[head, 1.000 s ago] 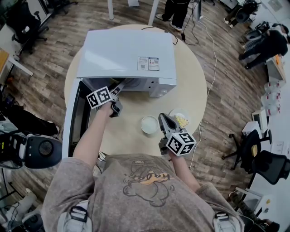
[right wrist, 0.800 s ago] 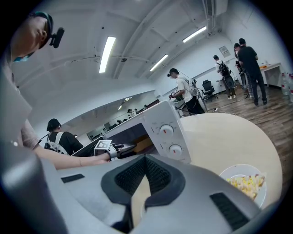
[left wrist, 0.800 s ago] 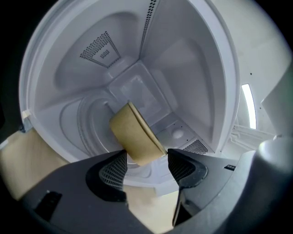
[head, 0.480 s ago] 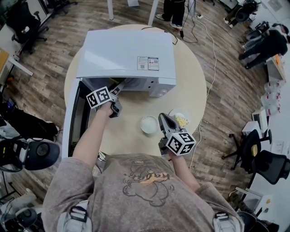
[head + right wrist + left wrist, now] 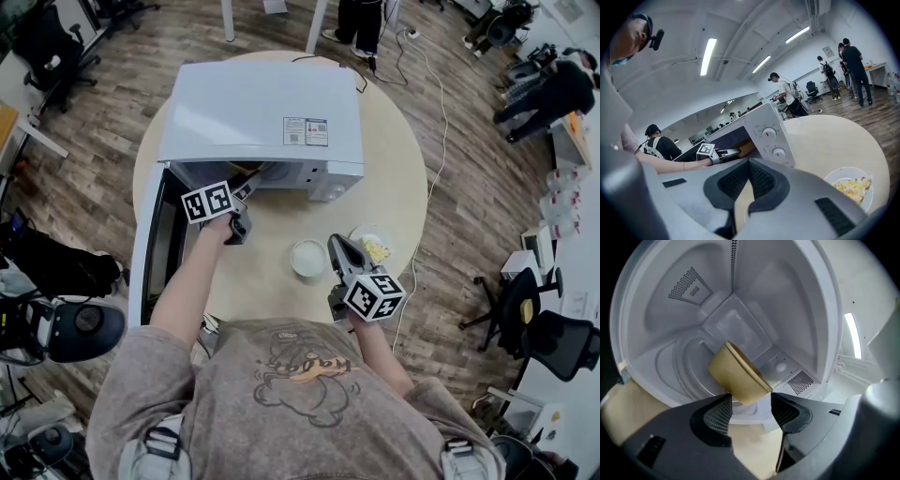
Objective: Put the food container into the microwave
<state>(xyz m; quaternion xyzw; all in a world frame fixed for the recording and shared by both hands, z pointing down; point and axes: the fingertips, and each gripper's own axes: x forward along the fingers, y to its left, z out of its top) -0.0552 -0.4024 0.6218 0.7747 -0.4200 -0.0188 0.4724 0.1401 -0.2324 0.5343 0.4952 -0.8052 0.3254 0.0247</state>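
The food container (image 5: 739,374), a tan paper bowl, stands on the turntable (image 5: 686,369) inside the white microwave (image 5: 262,112). My left gripper (image 5: 750,401) reaches into the cavity. Its jaws have just been closing a little and stand wide, and the bowl's near edge lies between the fingertips (image 5: 723,409). I see no pad pressing on the bowl. In the head view the left gripper (image 5: 246,192) is at the cavity mouth. My right gripper (image 5: 336,246) hangs over the table, shut on nothing.
The microwave door (image 5: 155,244) hangs open to the left, beside my left arm. A white round lid or dish (image 5: 307,257) and a plate of yellow food (image 5: 373,248) sit on the round table (image 5: 403,187) by my right gripper. Office chairs and people are farther off.
The left gripper's marker cube has rolled and shifted slightly at the microwave mouth. The right gripper has not moved.
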